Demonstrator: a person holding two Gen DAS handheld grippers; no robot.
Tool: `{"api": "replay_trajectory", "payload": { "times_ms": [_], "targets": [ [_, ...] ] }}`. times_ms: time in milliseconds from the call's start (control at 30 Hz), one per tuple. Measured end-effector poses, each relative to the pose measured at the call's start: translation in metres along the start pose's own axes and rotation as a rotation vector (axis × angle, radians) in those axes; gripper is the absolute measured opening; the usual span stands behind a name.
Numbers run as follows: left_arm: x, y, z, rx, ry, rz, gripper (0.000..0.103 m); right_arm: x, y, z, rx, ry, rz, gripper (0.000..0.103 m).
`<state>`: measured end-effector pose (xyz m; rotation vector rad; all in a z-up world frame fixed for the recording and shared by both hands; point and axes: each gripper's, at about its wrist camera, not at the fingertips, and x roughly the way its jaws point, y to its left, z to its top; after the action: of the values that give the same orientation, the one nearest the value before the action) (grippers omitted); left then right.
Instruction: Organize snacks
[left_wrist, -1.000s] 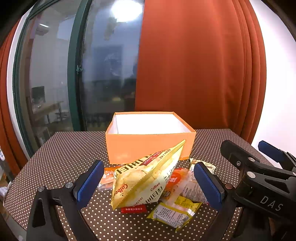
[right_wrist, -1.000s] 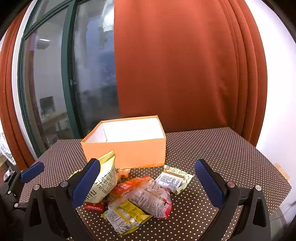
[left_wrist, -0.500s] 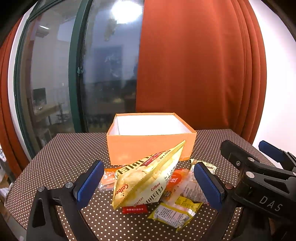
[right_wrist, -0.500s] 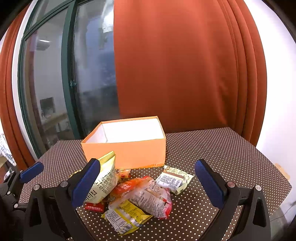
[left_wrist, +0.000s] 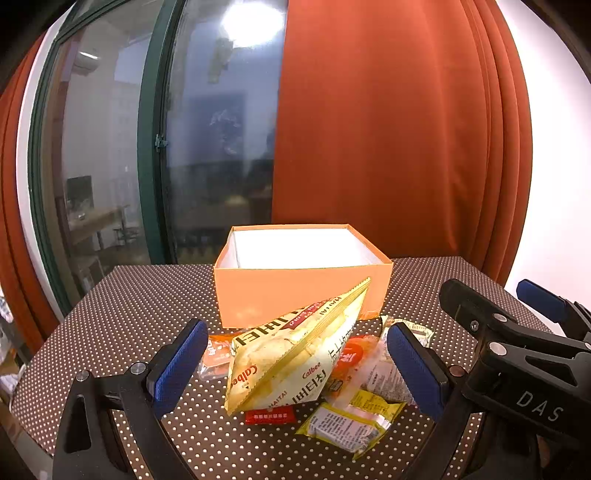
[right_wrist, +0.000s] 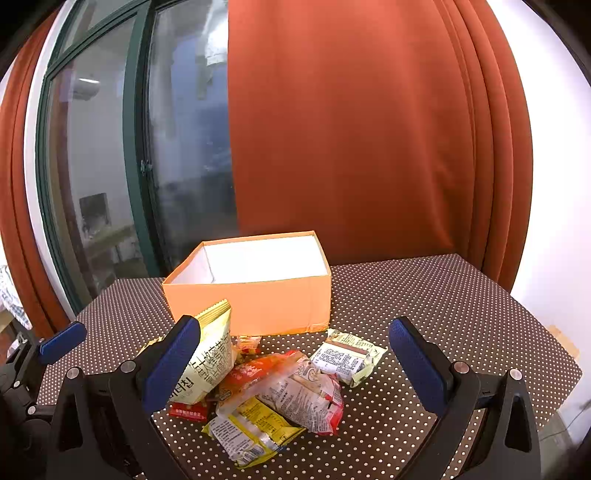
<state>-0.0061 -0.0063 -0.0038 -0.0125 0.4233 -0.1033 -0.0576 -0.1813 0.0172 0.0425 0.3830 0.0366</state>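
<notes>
Tools (left_wrist: 297, 363) (right_wrist: 295, 363) as before, spread wide over unmoved snack pile (right_wrist: 273, 391)

Left wrist view: orange box (left_wrist: 301, 291) and Calbee chip bag (left_wrist: 295, 354) sit slightly lower and further right in frame than 1.0 s ago, so left gripper (left_wrist: 295, 363) drifted marginally. Right wrist view: no visible change.

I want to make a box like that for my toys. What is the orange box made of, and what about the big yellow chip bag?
The orange box looks like stiff cardboard or paperboard: flat matte walls, sharp straight edges, plain white inside. The yellow chip bag looks like thin shiny plastic film, perhaps foil-lined: it is glossy, creased and puffy, with a crimped zigzag edge.
</notes>
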Motion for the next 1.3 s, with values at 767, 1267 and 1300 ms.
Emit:
{"api": "replay_trajectory", "payload": {
  "times_ms": [767,1267,1300],
  "targets": [
    [0.032,-0.003,0.003,0.028,0.039,0.023,0.098,0.03,0.003,-0.002,-0.014,0.056,0.0,0.103],
    [0.1,0.004,-0.008,0.032,0.176,0.024,0.098,0.091,0.004,-0.015,-0.011,0.179,0.013,0.103],
    [0.104,0.005,-0.01,0.033,0.181,0.026,0.098,0.095,0.004,-0.017,-0.011,0.189,0.013,0.103]
  ]
}}
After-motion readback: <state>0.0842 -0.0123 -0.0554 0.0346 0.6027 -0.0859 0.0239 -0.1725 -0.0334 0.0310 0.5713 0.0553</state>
